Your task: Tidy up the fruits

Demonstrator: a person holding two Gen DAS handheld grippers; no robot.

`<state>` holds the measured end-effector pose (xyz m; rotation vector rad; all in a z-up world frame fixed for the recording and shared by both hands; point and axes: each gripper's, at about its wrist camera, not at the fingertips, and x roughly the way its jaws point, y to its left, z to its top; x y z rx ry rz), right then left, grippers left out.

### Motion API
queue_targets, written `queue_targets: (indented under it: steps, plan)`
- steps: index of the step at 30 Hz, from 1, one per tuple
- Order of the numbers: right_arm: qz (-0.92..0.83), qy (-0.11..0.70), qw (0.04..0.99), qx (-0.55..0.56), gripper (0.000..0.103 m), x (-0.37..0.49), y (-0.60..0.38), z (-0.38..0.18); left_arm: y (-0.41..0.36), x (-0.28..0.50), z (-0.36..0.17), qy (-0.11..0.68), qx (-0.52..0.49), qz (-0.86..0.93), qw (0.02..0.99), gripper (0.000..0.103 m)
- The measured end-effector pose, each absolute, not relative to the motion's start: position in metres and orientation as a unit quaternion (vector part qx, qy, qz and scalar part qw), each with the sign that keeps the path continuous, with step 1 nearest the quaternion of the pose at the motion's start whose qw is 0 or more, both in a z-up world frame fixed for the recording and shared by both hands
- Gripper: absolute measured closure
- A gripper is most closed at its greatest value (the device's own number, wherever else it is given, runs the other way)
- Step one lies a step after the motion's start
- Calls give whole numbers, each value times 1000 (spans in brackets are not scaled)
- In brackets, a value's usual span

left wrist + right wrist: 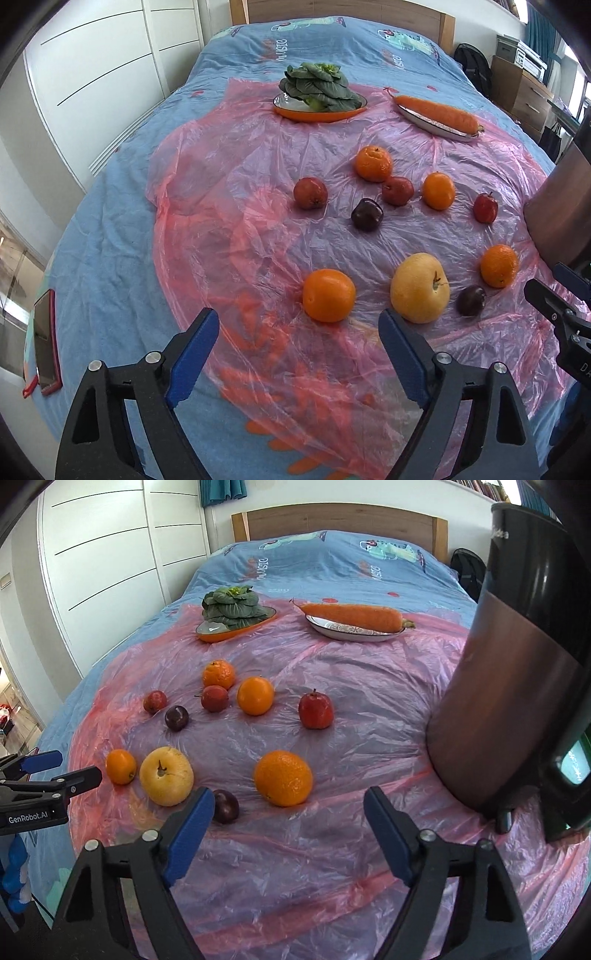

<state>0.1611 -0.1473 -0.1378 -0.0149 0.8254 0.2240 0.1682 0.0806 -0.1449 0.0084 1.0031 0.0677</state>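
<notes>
White wardrobe doors [110,554] flanked the bed [110,240], where I saw a pink plastic sheet [240,221] spread. A dark cylindrical appliance [517,683] stood at its right edge. At the far side, greens [317,86] filled an orange dish [314,112] and a carrot [436,112] lay across a white plate [436,127]. The fruits were scattered loose on the sheet, so I judged sorting barely begun: a yellow pear [419,288], four oranges [328,295], red apples [316,710], dark plums [366,214]. My left hand-held gripper [299,354] hung with jaws apart, empty, short of the nearest orange. My right hand-held gripper [288,834] gaped empty too, near a plum [225,805].
</notes>
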Motion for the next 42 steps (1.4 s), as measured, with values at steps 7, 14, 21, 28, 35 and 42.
queue_targets:
  steps: [7,14,21,28,35,42]
  plan:
    - [117,412,904,-7,15,191,-140,-155,83,187,-167,496,-10,28,868,30]
    - [127,426,896,-3,51,204,-139,-171,82,198,-181,502,-21,13,865,42]
    - [137,425,895,-14,65,205,-134,-179,81,200,-186,501,-20,-4,865,63]
    - [144,423,895,-12,68,204,-136,-178,81,195,-185,487,-11,-9,873,69]
    - [146,414,898,-2,68,200,-140,-168,97,189,-171,476,-51,-14,878,69]
    - [154,399,904,-1,68,188,-137,-143,104,173,-147,465,-54,-9,883,69]
